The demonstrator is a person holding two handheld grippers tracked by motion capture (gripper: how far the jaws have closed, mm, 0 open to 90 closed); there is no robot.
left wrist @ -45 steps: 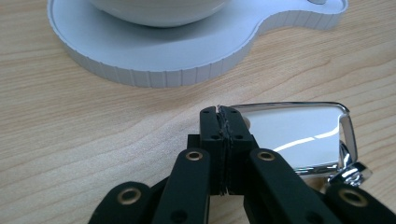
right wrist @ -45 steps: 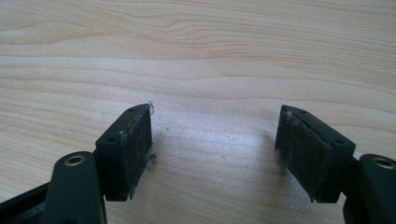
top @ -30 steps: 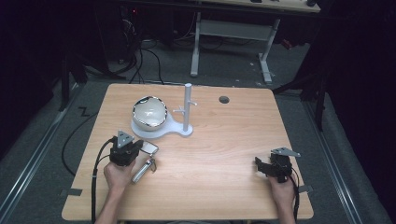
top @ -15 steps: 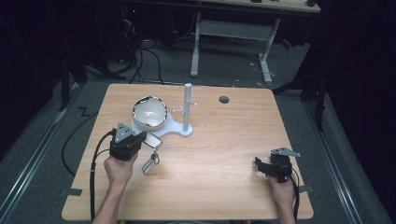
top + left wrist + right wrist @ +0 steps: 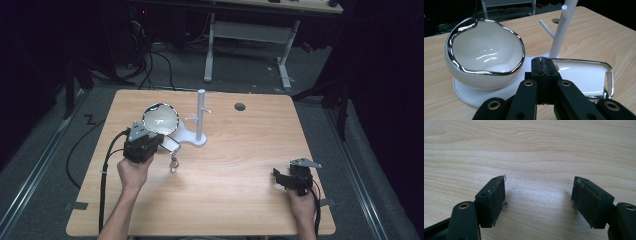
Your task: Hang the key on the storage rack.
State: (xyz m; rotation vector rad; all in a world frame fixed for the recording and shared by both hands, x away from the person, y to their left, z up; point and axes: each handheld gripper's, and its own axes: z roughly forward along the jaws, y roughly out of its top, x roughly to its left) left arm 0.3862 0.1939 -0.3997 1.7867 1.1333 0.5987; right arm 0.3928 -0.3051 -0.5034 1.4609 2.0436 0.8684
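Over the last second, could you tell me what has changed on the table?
The left gripper, shut on a chrome-framed keyring tag, has carried it up and away from the person towards the white peg stand; its small charm dangles below. The right gripper, jaws open, the silver-rimmed bowl and the stand kept still.

Lab: dark room, floor cables (image 5: 150, 60)

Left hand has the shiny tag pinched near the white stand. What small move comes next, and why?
Probably carry it a little closer to the white post and its side pegs, likely to hang it there. The left claw is shut on the chrome-rimmed tag, held up beside the bowl with a small piece dangling below. The right claw rests open, far off.
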